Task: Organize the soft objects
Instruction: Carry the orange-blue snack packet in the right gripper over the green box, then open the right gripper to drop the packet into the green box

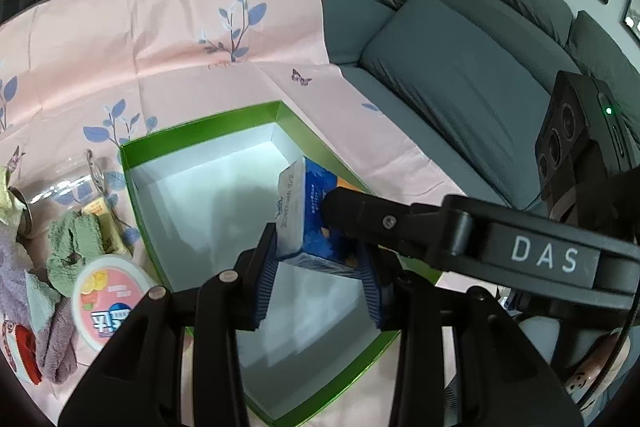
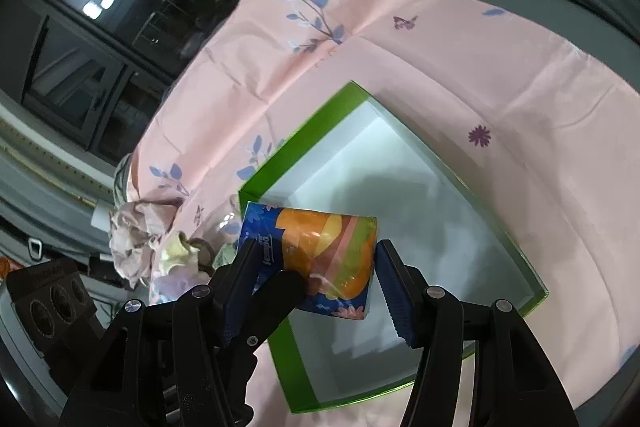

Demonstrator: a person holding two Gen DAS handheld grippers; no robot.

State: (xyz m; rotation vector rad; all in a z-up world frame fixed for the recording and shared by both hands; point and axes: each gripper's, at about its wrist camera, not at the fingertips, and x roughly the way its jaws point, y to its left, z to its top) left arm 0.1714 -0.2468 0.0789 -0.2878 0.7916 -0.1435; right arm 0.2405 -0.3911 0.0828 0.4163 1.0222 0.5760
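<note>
A glossy plastic-wrapped tissue pack (image 2: 320, 259) sits between ribbed blue rubbery pads (image 2: 394, 295), above a matt white-lined green cardboard box (image 2: 256, 183) on smooth, creased pink cloth (image 2: 500, 75).
</note>
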